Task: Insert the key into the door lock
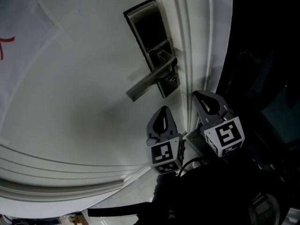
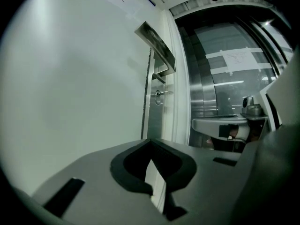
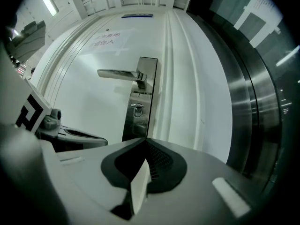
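Two jaw pairs closed, left hand-held gripper (image 2: 150, 141), right hand-held gripper (image 3: 146, 139), one key (image 3: 137, 110) in one door lock (image 3: 136, 126), one handle (image 3: 117, 73)

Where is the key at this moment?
In the right gripper view, the key sits in the metal lock plate, directly below the lever handle and ahead of that gripper's jaws.

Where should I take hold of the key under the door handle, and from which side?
Probably the head of the key, the only part standing out from the lock plate. Come straight at the door from below the lever handle, which overhangs it.
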Motion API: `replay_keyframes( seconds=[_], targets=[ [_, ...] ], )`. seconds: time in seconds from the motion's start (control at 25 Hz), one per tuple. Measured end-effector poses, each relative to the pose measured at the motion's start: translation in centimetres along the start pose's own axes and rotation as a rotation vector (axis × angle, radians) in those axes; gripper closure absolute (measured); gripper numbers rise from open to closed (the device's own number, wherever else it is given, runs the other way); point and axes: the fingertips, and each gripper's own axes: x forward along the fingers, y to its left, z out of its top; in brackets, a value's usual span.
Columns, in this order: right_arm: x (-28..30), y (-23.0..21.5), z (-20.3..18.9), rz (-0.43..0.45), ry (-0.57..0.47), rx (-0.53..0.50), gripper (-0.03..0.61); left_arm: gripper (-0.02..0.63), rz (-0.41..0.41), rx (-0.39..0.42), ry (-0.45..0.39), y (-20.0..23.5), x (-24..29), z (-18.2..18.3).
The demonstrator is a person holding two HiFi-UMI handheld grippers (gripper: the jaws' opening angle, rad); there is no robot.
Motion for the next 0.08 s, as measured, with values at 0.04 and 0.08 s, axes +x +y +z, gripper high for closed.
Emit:
replay_keyframes(
  seconds=[0.04,0.08],
  targets=[
    [0.02,0.03,0.02,0.002,-0.002,-0.001,0.578,0.612,0.000,0.001,-0.001,0.02,0.02,0.03],
    [0.05,0.06,0.03,0.004,-0.005,-0.001,0.578,0.612,-0.001,0.003,-0.002,0.04,0.03,0.06]
  ],
)
